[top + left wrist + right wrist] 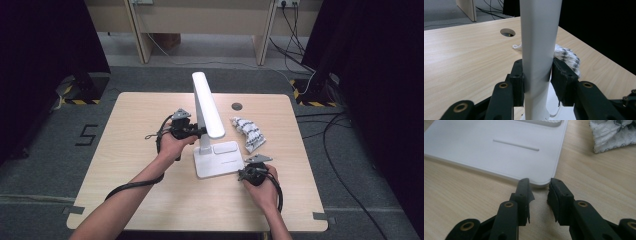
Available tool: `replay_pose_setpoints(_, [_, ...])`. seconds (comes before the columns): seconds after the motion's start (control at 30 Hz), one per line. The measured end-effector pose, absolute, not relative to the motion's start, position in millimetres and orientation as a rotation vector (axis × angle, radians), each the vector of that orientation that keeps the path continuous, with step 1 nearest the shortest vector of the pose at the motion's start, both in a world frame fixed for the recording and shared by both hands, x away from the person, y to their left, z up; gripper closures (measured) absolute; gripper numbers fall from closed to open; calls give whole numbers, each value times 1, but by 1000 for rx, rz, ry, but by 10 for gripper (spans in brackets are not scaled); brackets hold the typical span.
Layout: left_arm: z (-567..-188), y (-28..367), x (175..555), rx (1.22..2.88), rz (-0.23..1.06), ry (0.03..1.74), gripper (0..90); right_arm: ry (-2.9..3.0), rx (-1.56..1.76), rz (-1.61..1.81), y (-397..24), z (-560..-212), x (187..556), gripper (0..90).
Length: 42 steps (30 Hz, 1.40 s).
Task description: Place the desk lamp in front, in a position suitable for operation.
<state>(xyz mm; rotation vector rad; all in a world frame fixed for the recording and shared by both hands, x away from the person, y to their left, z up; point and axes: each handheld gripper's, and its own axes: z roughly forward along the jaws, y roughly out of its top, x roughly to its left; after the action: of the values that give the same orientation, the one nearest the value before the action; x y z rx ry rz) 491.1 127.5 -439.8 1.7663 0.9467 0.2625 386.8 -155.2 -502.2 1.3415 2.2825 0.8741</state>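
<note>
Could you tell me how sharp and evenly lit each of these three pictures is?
High view: even, soft light on the table, dark curtains at both sides, mildly soft focus. Left gripper view: the white lamp post is bright and nearly featureless; the patterned cloth is slightly blurred. Right gripper view: the lamp base is crisp; the black fingers are soft-edged up close.

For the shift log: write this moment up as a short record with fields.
surface: wooden table
main item: white desk lamp, upright, its base flat on the table
left gripper: jaws clamped on the lamp's upright post
right gripper: jaws parted, tips at the near corner of the base, nothing between them
other item: patterned cloth, crumpled to the right of the lamp
table feature: round cable hole
</note>
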Motion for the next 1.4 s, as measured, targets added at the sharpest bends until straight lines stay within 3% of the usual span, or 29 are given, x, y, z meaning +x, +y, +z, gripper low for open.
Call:
replay_pose_setpoints(0.73, [-442,159,450,1769,247,920,655,2223,1375,875,-135,-505,421,858])
replay_pose_setpoints(1.1, [-441,171,449,1706,311,989,571,2209,1356,895,-113,-507,433,860])
replay_pose_setpoints(1.3, [-439,171,448,1704,347,980,699,2215,1346,909,-105,-508,437,865])
replay_pose_setpoints(1.4, [-439,172,443,1699,371,1001,714,2214,1350,912,-102,-508,438,870])
